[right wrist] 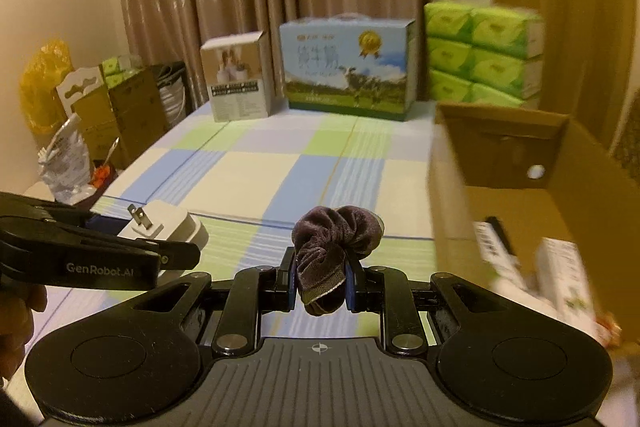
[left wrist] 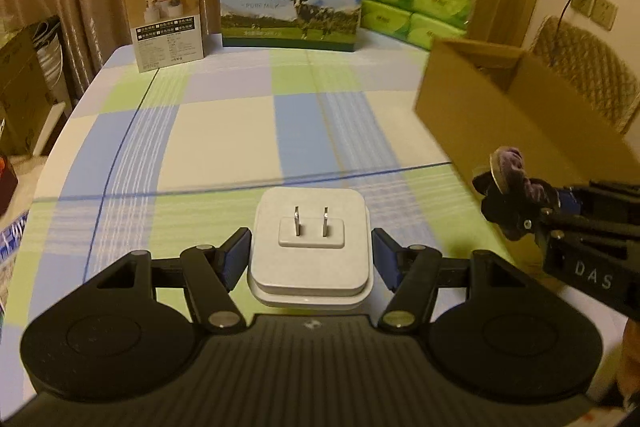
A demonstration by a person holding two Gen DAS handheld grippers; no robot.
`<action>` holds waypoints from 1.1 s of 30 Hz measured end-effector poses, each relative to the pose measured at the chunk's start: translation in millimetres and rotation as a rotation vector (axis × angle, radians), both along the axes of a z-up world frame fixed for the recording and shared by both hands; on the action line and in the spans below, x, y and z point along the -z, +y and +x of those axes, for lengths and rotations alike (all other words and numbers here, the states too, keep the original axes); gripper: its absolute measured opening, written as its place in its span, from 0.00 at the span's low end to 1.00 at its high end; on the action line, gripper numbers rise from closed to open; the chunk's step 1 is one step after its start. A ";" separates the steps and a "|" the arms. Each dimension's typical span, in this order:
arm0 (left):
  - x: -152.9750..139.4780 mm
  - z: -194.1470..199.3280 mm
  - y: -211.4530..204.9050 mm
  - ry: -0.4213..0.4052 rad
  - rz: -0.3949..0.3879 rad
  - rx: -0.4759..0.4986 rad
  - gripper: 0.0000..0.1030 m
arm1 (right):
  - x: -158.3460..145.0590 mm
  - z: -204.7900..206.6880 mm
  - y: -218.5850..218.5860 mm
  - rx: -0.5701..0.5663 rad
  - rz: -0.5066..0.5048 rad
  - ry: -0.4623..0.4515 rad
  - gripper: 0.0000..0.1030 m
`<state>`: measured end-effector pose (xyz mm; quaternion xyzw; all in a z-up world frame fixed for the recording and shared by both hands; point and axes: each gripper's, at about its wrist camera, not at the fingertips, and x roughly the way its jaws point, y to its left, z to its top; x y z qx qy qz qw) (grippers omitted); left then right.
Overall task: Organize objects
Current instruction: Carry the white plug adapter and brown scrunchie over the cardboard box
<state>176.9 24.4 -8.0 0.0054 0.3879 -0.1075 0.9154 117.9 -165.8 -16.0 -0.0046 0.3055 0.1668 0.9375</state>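
Both loads are lifted but not yet stowed: the left gripper [left wrist: 311,251] is clamped on a white square two-pin plug adapter [left wrist: 310,251], the right gripper [right wrist: 320,281] on a purple velvet scrunchie [right wrist: 334,231]. The open brown cardboard box [right wrist: 516,203], at two o'clock on the checked desk [right wrist: 260,167], already holds small white cartons [right wrist: 560,267]; both held items appear left to drop in.

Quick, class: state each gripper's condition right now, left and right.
Left gripper: closed on the white plug adapter.
Right gripper: closed on the purple velvet scrunchie.
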 end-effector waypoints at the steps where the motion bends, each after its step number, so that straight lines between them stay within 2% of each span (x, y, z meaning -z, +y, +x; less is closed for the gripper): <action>1: -5.3 -9.3 -3.8 -0.004 -0.009 0.002 0.58 | -5.5 -10.1 -6.5 0.011 0.008 -0.003 0.19; 8: -43.4 -70.2 -41.4 -0.049 -0.032 0.060 0.58 | -40.9 -61.0 -55.6 0.096 0.038 -0.038 0.19; 15: -66.4 -110.1 -88.6 -0.071 -0.063 0.128 0.58 | -65.1 -91.3 -105.7 0.174 0.027 -0.054 0.19; 24: -77.1 -130.5 -137.9 -0.078 -0.053 0.217 0.58 | -75.8 -105.7 -140.7 0.234 0.054 -0.073 0.19; 33: -73.2 -131.1 -147.6 -0.065 -0.047 0.227 0.58 | -74.8 -110.5 -156.7 0.259 0.070 -0.069 0.19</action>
